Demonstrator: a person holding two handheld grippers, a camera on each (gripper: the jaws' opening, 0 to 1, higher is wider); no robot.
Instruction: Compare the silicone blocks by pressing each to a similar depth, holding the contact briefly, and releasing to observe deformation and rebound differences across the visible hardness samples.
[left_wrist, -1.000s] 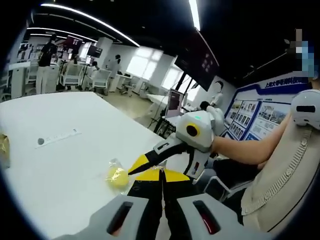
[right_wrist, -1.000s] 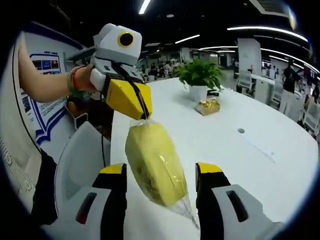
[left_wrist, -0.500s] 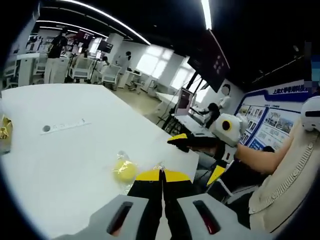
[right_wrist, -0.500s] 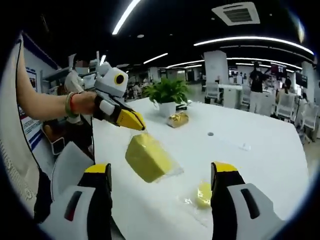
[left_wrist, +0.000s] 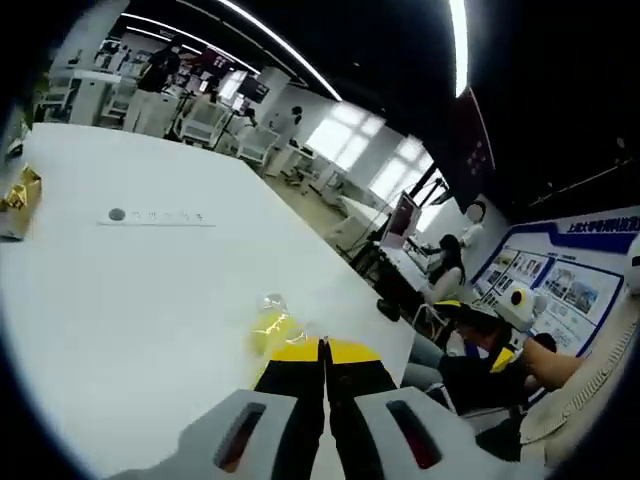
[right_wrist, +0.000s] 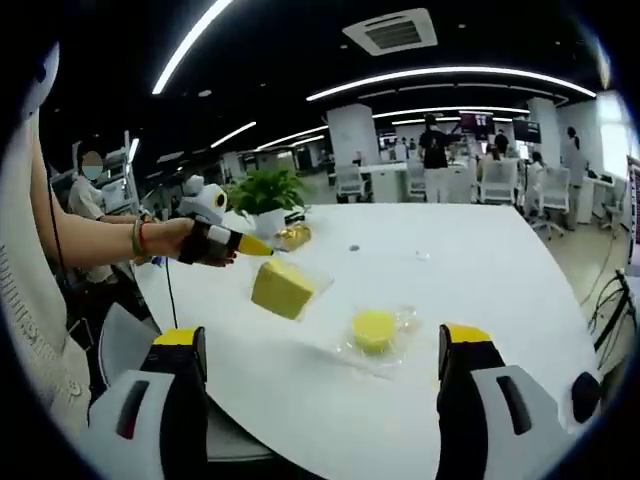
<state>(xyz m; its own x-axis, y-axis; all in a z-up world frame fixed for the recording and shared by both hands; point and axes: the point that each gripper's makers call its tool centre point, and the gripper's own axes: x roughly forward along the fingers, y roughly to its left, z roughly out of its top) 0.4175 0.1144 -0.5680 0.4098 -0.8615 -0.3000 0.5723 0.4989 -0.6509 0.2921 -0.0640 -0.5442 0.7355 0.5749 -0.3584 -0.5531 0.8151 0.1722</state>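
Observation:
A yellow rectangular silicone block (right_wrist: 282, 288) in a clear bag hangs just over the white table (right_wrist: 480, 270). My left gripper (right_wrist: 262, 248) is shut on the bag's top. In the left gripper view the jaws (left_wrist: 322, 350) are closed, with the yellow block (left_wrist: 272, 327) and crinkled plastic at their tips. A round yellow block (right_wrist: 373, 328) in its own bag lies flat on the table to the right. My right gripper (right_wrist: 322, 345) is open and well back from both blocks, with nothing between its jaws. It also appears far right as the right gripper (left_wrist: 473, 332).
A potted plant (right_wrist: 265, 195) and a gold-wrapped item (right_wrist: 293, 235) stand behind the blocks; the gold item (left_wrist: 20, 190) is at the left. A cable port (left_wrist: 117, 214) is set in the tabletop. A white chair (right_wrist: 120, 330) is at the table edge. People stand far behind.
My right gripper has drawn back from the hanging block, which had been between its open jaws. The round block has come into its view. The left gripper still holds the bag.

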